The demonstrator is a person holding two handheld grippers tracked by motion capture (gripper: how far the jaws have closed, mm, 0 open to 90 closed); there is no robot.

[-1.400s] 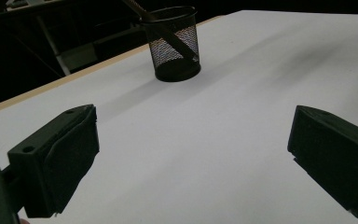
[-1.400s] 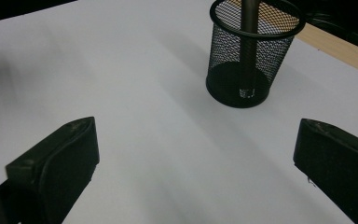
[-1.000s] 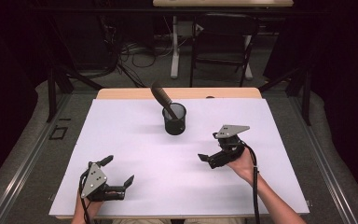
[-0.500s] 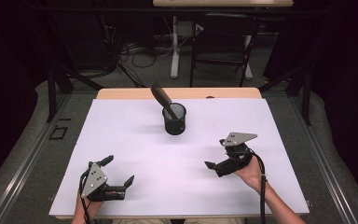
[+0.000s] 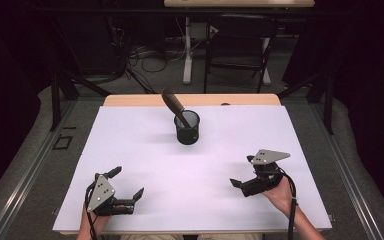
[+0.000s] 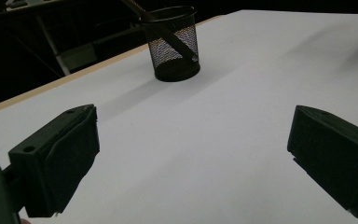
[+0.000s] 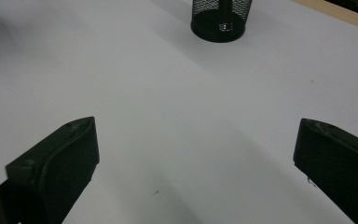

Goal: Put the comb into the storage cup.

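With both sets of fingers open and empty, I log the mesh pen cup point(image 5: 187, 128) ahead, nearer my right gripper point(image 5: 244, 176) than my left gripper point(image 5: 126, 184); its dark tool point(image 5: 174, 106) leans far-left.

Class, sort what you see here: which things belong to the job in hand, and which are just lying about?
Job in hand:
mesh cup
dark tool leaning in it
left gripper, open
right gripper, open

Lying about:
chair
floor cables

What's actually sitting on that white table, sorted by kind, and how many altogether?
Black mesh cup: 1
Dark stick-like tool leaning in the cup: 1
Hand-held grippers, left gripper and right gripper, both open: 2
Total: 4
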